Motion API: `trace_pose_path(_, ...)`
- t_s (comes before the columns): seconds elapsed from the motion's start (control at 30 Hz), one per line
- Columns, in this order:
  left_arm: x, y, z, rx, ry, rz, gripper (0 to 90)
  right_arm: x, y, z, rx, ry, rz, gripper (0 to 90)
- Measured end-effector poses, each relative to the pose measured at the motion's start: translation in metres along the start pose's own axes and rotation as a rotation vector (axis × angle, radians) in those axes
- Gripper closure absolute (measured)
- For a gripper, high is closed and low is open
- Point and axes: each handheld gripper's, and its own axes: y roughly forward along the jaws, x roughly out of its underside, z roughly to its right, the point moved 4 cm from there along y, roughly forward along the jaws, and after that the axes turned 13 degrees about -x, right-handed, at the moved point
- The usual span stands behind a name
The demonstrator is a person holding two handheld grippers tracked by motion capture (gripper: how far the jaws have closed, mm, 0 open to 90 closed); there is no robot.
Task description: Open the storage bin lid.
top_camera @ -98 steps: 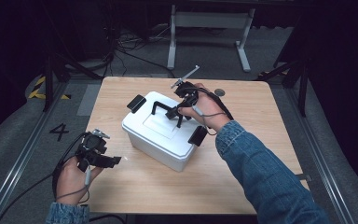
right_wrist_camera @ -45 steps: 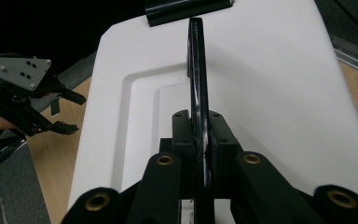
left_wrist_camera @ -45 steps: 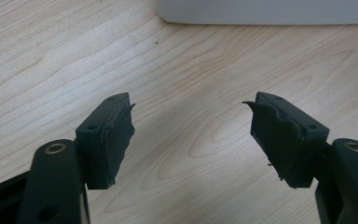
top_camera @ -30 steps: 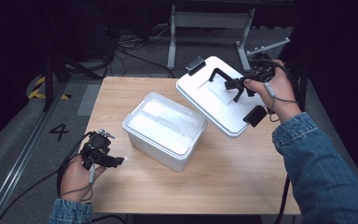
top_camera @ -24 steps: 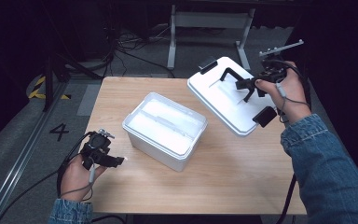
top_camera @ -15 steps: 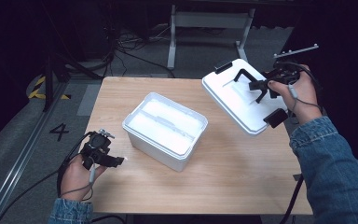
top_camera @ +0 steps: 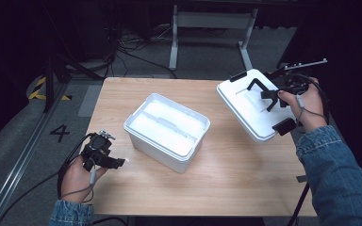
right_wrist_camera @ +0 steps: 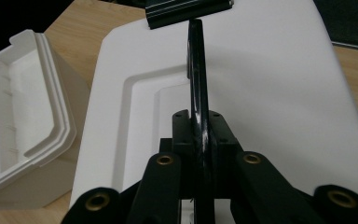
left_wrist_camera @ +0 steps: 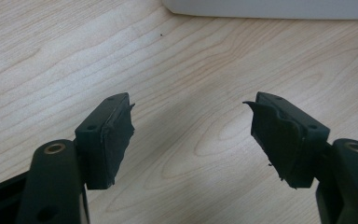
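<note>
An open white box [top_camera: 166, 129] with a divider inside stands in the middle of the wooden table [top_camera: 226, 183]. Its white lid [top_camera: 247, 103] hangs tilted over the table's right back corner. My right gripper [top_camera: 269, 94] is shut on the lid's black handle [top_camera: 259, 84]. In the right gripper view the jaws clamp the thin handle [right_wrist_camera: 196, 70] above the lid [right_wrist_camera: 270, 84], with the box [right_wrist_camera: 23, 116] at left. My left gripper [top_camera: 118, 162] rests near the table's front left, open. In the left gripper view its jaws [left_wrist_camera: 193, 128] stand wide apart over bare wood.
Black latches [top_camera: 283, 126] sit at the lid's ends. A metal stand [top_camera: 212, 19] and cables lie on the floor behind the table. A painted 4 [top_camera: 60, 133] marks the floor at left.
My right gripper has carried the lid off the box, to the right and somewhat down toward the table's right edge. The left gripper has stayed still.
</note>
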Motion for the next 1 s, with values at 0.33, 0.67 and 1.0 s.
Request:
trace_pose_path(0.33,0.000,0.001,0.000,0.003,0.006,-0.004,29.7,0.028,0.021,0.018,0.007,0.028,-0.022,85.0)
trace_pose_path(0.67,0.001,0.002,-0.001,0.006,0.001,-0.008,29.6,0.048,0.041,0.032,0.001,0.064,-0.036,85.0)
trace_pose_path(1.0,0.001,0.003,-0.002,0.005,-0.001,-0.012,29.5,0.066,0.062,0.043,0.000,0.081,-0.046,85.0)
